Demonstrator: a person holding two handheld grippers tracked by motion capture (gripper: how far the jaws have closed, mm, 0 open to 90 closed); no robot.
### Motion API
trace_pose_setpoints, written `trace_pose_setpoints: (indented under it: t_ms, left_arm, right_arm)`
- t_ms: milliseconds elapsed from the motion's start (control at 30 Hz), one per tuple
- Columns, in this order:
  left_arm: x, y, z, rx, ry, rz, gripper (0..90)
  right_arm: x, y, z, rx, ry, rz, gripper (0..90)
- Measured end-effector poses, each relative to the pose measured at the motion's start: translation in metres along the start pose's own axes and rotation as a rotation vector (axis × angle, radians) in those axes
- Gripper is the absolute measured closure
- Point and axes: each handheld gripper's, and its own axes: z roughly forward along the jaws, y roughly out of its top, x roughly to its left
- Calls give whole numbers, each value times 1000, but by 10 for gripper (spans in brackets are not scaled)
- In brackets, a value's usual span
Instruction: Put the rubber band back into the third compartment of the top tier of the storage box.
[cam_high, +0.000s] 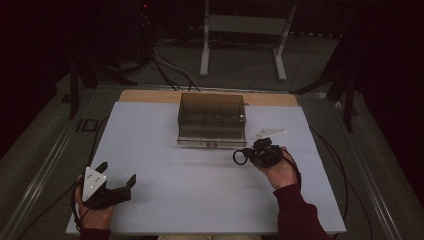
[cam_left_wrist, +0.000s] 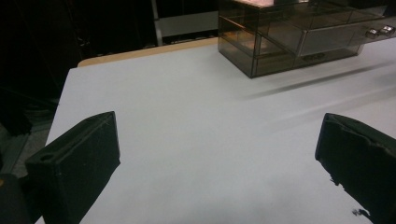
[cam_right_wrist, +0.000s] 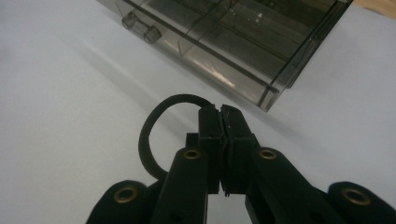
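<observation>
White surface (cam_high: 200, 200) with a smoked clear-plastic drawer organizer (cam_high: 212, 120) at the far middle, wood edge of the tabletop showing behind it. Organizer has a low drawer with two small knobs (cam_high: 212, 145) on the front face, facing the person; in the right gripper view the drawer (cam_right_wrist: 219, 56) looks pulled out a bit, dividers visible inside, can't tell the contents. Left hand-held gripper (cam_high: 119, 181) sits at the near-left of the surface, jaws spread wide, nothing between them; grey three-cornered plate (cam_high: 93, 180) on top. In the left gripper view both jaws stand far apart over bare white surface, organizer (cam_left_wrist: 299, 32) well off at upper right. Right hand-held gripper (cam_high: 255, 152) is at the right-middle, just in front of the organizer's near-right corner, not touching it. Its jaws are pressed together on a thin black ring (cam_right_wrist: 159, 135), looks like a rubber band or hair tie; the loop hangs out to the jaws' left, clear above the surface in the right gripper view. High view shows the same loop (cam_high: 240, 157) sticking out left of the right hand (cam_high: 280, 172). Dark red sleeve (cam_high: 297, 215) on that arm.
</observation>
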Motion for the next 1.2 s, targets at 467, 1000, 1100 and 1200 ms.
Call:
trace_pose_setpoints:
  t_ms: [467, 1000, 1100, 1200]
  left_arm:
    - [0, 0, 0, 0, -1, -1, 6]
    - [0, 0, 0, 0, -2, 1, 6]
    - [0, 0, 0, -1, -1, 1, 6]
    - [0, 0, 0, -1, -1, 0, 6]
  right_arm:
    - [2, 10, 0, -10, -3, -9, 892]
    - [2, 20, 3, -22, 1, -2, 892]
    - [2, 22, 4, -26, -1, -4, 891]
    - [3, 25, 5, -26, 0, -3, 891]
